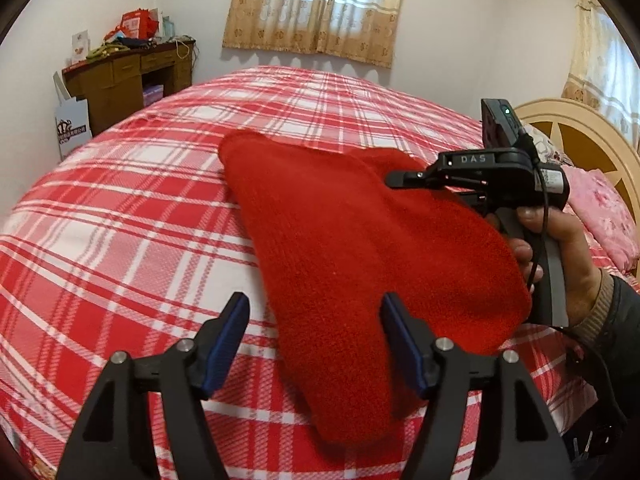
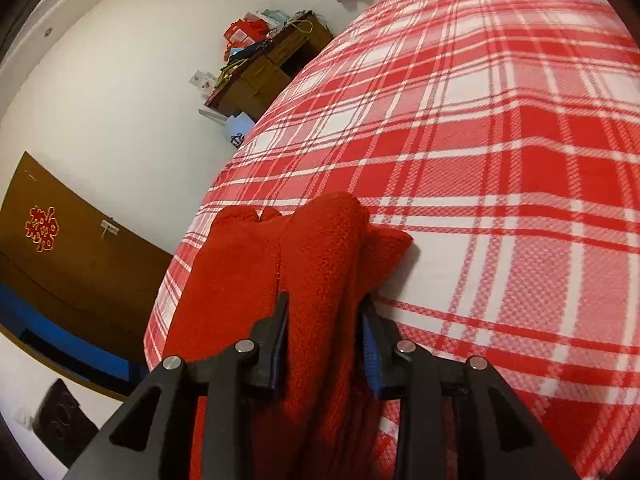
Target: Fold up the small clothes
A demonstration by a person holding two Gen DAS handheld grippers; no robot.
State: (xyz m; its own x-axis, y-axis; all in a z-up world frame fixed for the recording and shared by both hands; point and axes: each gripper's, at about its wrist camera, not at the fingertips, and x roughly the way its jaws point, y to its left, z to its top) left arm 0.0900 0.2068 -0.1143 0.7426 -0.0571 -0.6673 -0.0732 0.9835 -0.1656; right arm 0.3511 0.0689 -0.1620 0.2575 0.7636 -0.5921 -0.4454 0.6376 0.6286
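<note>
Now | right gripper (image 2: 325, 332) pinches red garment (image 1: 360, 240) | left gripper (image 1: 314, 344) spread above bed (image 1: 120, 220)

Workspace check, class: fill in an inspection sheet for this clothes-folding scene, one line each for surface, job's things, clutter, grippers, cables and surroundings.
Surface: bed with a red and white plaid cover, lying fairly smooth.
Job's things: one red knitted garment, partly lifted off the cover.
Clutter: pink pillow by the headboard.
Grippers: left gripper open, the garment's near end between its fingers but ungripped; right gripper shut on the garment's bunched fabric.
Cables: black cable running down the right gripper's handle.
Surroundings: wooden desk piled with items, curtained window, white walls.
</note>
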